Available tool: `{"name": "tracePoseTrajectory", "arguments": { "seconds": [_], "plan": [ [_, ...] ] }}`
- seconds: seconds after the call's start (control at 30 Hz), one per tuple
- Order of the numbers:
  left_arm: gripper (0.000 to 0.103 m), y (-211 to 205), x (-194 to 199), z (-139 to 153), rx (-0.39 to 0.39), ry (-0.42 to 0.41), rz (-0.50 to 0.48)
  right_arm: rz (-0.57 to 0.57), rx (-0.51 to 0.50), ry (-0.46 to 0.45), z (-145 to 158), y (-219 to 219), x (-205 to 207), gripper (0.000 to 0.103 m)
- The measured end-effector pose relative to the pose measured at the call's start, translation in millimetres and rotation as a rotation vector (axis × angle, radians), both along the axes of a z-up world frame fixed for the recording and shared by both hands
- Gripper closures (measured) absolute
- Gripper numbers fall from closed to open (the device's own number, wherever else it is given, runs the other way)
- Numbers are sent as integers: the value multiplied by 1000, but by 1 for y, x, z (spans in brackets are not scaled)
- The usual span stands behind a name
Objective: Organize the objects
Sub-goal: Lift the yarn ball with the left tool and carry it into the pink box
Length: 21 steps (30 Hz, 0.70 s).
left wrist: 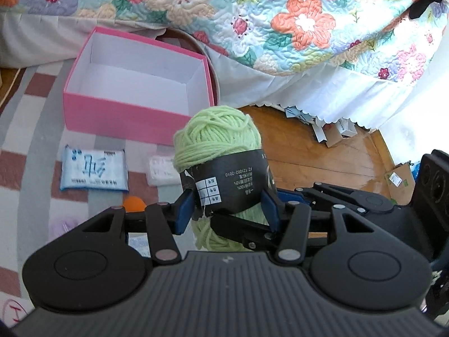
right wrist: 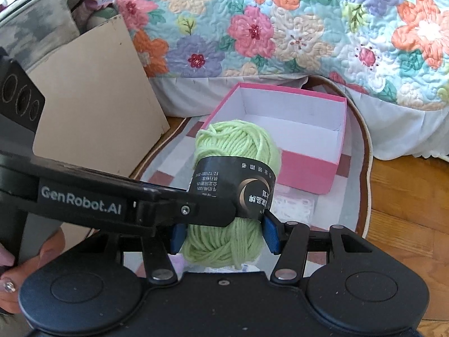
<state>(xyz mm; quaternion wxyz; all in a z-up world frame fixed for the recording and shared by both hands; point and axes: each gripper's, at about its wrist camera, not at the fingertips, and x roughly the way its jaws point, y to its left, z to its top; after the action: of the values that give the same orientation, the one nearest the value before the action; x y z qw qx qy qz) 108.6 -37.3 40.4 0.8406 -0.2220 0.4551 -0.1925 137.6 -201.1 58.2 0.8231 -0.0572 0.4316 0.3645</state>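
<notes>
**Both tongs on one skein of green yarn, above the rug**

I have the left gripper (left wrist: 228,210) clenched on the black paper band of the light-green yarn skein (left wrist: 217,137), blue pads pressing the band from either side. My right gripper (right wrist: 224,234) grasps the same skein lower down, on the bare yarn under the band, and its jaws cross just beneath the left one's. The skein hangs clear of the floor, just in front of the open pink box (left wrist: 134,84), whose white inside holds nothing I can see.

Below the skein on the checked rug (left wrist: 33,129) lie a blue-and-white tissue pack (left wrist: 94,171), a clear plastic packet (left wrist: 161,170) and a small orange ball (left wrist: 134,205), partly hidden by my left linkage. A flowered quilt (left wrist: 280,19) hangs behind the box. In the right view a tan board (right wrist: 95,106) leans to the left of the box, and a hand (right wrist: 25,264) grips the left tool's handle.
</notes>
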Motion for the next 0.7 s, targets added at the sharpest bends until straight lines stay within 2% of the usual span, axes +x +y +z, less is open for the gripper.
{"name": "tracePoseTrajectory", "arguments": {
  "seconds": [0.2,0.33,0.7],
  "plan": [
    [52,15,24,6,-46,-7,9,25,-47,-11,18,22,21,43],
    [52,14,44,6,-33,-22,-6,30,-61,-22,20,31,35,43],
    [51,8,108,-13,-45,25,-9,-39,-19,-68,-2,29,78,43]
  ]
}}
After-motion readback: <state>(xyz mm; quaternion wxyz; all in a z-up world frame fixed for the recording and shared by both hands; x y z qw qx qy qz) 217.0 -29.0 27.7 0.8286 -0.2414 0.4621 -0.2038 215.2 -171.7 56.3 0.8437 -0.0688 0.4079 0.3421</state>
